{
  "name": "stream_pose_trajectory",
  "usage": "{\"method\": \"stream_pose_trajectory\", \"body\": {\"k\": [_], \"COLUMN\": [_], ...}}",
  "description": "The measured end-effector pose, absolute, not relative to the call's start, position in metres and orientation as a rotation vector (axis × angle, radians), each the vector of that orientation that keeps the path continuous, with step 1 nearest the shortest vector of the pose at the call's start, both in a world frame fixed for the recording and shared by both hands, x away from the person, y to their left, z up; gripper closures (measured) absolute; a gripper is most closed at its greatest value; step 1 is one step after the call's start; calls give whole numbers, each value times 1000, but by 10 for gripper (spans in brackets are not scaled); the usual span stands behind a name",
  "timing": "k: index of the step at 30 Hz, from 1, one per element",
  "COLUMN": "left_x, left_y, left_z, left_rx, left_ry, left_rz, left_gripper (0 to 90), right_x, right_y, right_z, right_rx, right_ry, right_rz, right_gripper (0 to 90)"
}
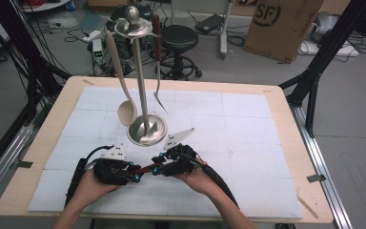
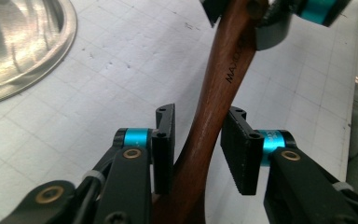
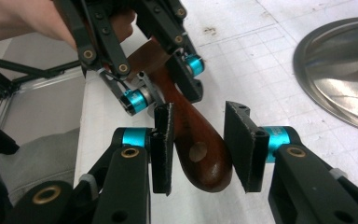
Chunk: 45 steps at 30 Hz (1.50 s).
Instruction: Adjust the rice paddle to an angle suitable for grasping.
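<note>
While we hold the wooden handle (image 2: 219,88) between our two grippers at the near edge of the table (image 1: 286,102), the job of getting this utensil onto the steel utensil stand (image 1: 143,71) looks to us only partly done: the piece is off the mat and in hand, just in front of the stand's round base (image 1: 147,130), but not yet raised to a hook. In the left gripper view, the left gripper (image 2: 196,149) has its jaws spread about the handle's narrow waist; one pad seems to touch the wood and the other stands clear of it, so we judge no firm pinch there. In the right gripper view, the right gripper (image 3: 199,147) frames the rounded end with the hanging hole (image 3: 197,151), one pad against the wood, the other with a gap, so again we read it as loosely bracketing. We cannot see the utensil's working end. What is left, we think, is to settle a grip, lift, and hang it by the hole. Counting: one stand, two utensils already hanging, a pale ladle (image 1: 122,81) and a fork (image 1: 158,62) with a dark handle, one utensil in hand, two grippers.
</note>
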<state>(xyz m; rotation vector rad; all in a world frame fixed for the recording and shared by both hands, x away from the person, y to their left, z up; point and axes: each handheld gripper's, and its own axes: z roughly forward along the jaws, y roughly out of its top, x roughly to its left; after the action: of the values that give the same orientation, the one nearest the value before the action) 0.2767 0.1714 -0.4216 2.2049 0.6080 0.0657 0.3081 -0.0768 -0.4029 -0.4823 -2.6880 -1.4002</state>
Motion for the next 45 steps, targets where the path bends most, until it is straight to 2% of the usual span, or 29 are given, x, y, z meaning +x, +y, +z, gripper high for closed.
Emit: {"method": "stream_pose_trajectory", "body": {"k": [12, 23, 29, 32, 45], "left_x": [276, 276, 278, 278, 276], "left_y": [172, 175, 179, 182, 180], "left_z": [-420, -417, -417, -416, -412], "left_rx": [2186, 2147, 2121, 2111, 2062], "left_ry": [592, 609, 616, 627, 623], "left_rz": [39, 47, -7, 1, 28], "left_gripper": [771, 771, 703, 765, 771], "right_x": [313, 314, 315, 315, 315], "right_y": [-87, -89, -89, -88, -80], "right_z": [-412, -415, -414, -413, -412], "right_rx": [-600, -636, -629, -626, -666], "right_ry": [-2645, -2571, -2566, -2556, -2466], "right_rz": [-1429, -1452, -1469, -1478, -1532], "right_gripper": [575, 606, 615, 620, 596]}}
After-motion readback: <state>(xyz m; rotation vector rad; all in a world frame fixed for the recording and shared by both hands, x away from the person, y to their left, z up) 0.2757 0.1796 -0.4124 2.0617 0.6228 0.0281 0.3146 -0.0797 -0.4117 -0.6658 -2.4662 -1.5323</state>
